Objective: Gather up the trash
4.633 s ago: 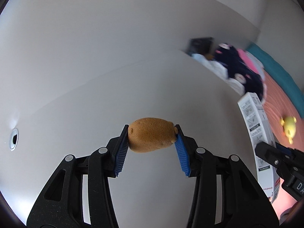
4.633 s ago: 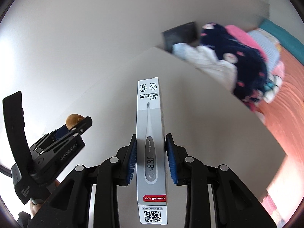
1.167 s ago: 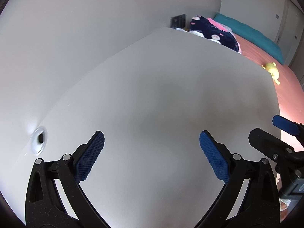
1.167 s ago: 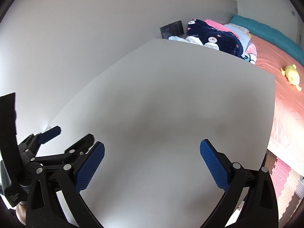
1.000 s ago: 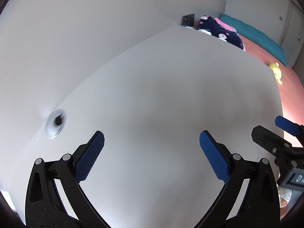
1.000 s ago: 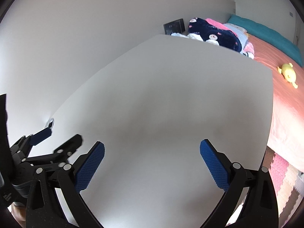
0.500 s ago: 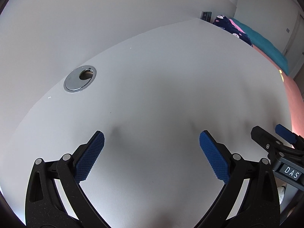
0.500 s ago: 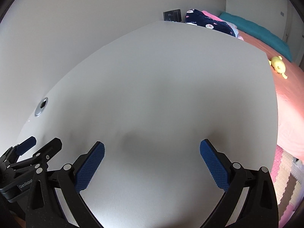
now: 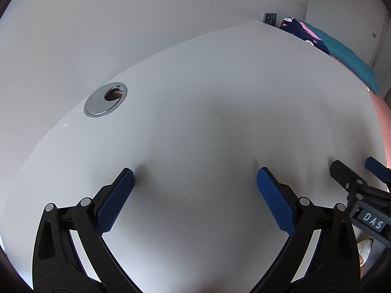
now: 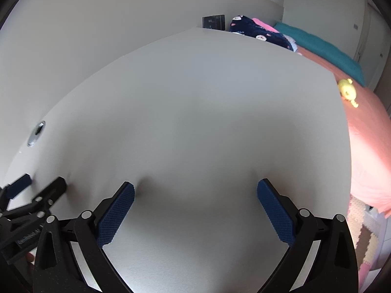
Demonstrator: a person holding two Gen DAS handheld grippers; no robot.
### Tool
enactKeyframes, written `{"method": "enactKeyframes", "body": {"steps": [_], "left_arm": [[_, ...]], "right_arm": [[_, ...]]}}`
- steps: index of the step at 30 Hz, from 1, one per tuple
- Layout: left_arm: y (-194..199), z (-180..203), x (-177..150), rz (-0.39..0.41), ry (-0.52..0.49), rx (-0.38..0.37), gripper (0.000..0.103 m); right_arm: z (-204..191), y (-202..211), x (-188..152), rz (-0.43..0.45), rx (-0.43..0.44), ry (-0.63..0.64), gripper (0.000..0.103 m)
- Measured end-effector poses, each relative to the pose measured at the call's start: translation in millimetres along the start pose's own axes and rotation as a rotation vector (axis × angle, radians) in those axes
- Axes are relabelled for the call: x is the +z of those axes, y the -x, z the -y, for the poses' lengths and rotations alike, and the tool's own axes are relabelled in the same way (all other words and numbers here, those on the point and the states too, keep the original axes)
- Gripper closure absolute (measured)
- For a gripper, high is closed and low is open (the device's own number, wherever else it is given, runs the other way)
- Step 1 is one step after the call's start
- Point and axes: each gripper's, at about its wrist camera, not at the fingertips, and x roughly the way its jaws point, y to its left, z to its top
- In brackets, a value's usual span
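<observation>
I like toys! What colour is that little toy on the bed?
Yellow toy; right wrist view shows it best.

The left hand-held gripper (image 9: 195,183) gapes wide over the white desk (image 9: 207,102), near its metal grommet (image 9: 105,100).

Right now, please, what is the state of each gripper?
Left gripper: open, holding nothing, over the white table.
Right gripper: open, holding nothing.

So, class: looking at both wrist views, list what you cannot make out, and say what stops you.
- Inside the cable hole, left wrist view: too dark and small.
- Label on the right gripper, left wrist view: cut off by the frame edge.
- Wall panel, right wrist view: too small to read.
- Bed, right wrist view: cut off by the desk.
</observation>
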Motion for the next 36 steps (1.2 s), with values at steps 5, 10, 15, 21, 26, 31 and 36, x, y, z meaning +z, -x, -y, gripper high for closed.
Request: {"method": "enactKeyframes", "body": {"steps": [5,10,15,21,26,31,36], "left_arm": [[-1.3,-0.9,0.3,0.000,-0.001,0.000,0.006],[-2.4,-2.2,0.0,0.000,0.000,0.000,0.006],[-2.9,-2.6,0.1,0.000,-0.001,-0.001,0.006],[-2.9,-2.5,0.3,0.000,-0.001,-0.001,0.006],[-3.3,-2.6,0.8,0.000,-0.001,-0.001,0.006],[-3.6,-2.7,1.3,0.000,-0.001,-0.001,0.006],[-3.4,-3.2,1.1,0.000,-0.002,-0.001,0.006]], "right_arm": [[1.0,-0.2,-0.2,-0.001,-0.006,-0.002,0.003],[1.1,-0.6,0.9,-0.002,-0.007,-0.004,0.003],[1.4,-0.7,1.4,-0.002,-0.007,-0.002,0.002],[1.3,-0.6,1.4,-0.002,-0.007,-0.002,0.002],[1.7,-0.6,2.0,-0.003,-0.007,-0.002,0.002],[1.9,-0.7,2.5,-0.003,-0.007,-0.002,0.002],[2.0,-0.6,2.5,-0.003,-0.007,-0.002,0.002]]}}
